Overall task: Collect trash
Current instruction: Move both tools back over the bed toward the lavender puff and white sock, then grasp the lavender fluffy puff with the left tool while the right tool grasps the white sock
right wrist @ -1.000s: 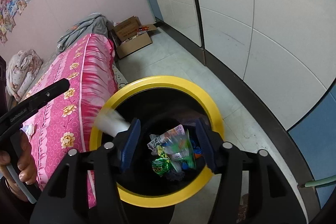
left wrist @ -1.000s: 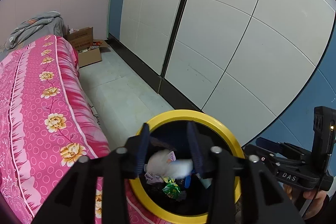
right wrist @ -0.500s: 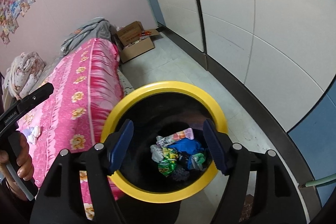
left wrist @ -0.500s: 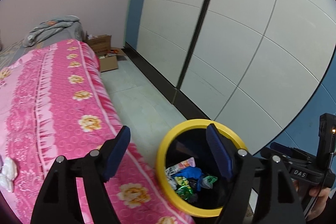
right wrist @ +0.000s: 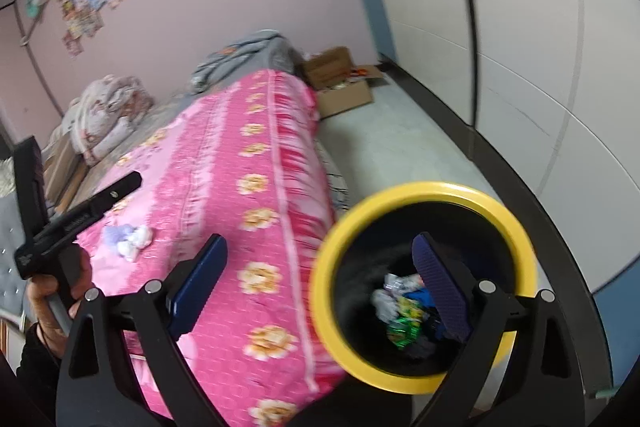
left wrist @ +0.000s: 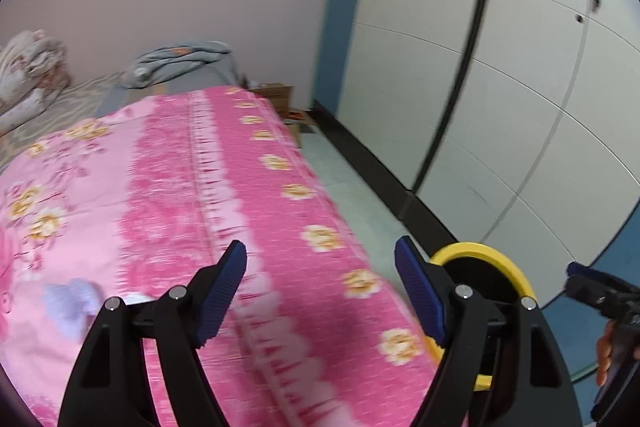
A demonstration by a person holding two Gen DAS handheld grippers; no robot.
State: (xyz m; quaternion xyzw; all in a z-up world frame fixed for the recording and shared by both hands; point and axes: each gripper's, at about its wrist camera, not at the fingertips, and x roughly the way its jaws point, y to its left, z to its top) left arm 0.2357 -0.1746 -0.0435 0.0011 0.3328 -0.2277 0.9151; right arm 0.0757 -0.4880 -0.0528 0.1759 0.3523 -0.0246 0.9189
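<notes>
Reaching for the next bit of trash w/ both claws empty: the bed (right wrist: 224,187) carries a crumpled tissue wad (right wrist: 128,237), well left of the yellow-rimmed bin (right wrist: 424,189). Left claw (left wrist: 320,291) is wide, nothing btwn jaws; tissue lies low-left of it, blurred. Right claw (right wrist: 320,287) is opening, empty, half over the bin. Come down square on the wad, pinch centre.

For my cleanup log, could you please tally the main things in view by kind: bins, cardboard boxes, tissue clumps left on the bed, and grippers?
Yellow-rimmed bin: 1
Cardboard box: 1
Tissue clump on the bed: 1
Grippers: 2, the left gripper and the right gripper, nothing between either's fingers, the right opening
Total: 5
</notes>
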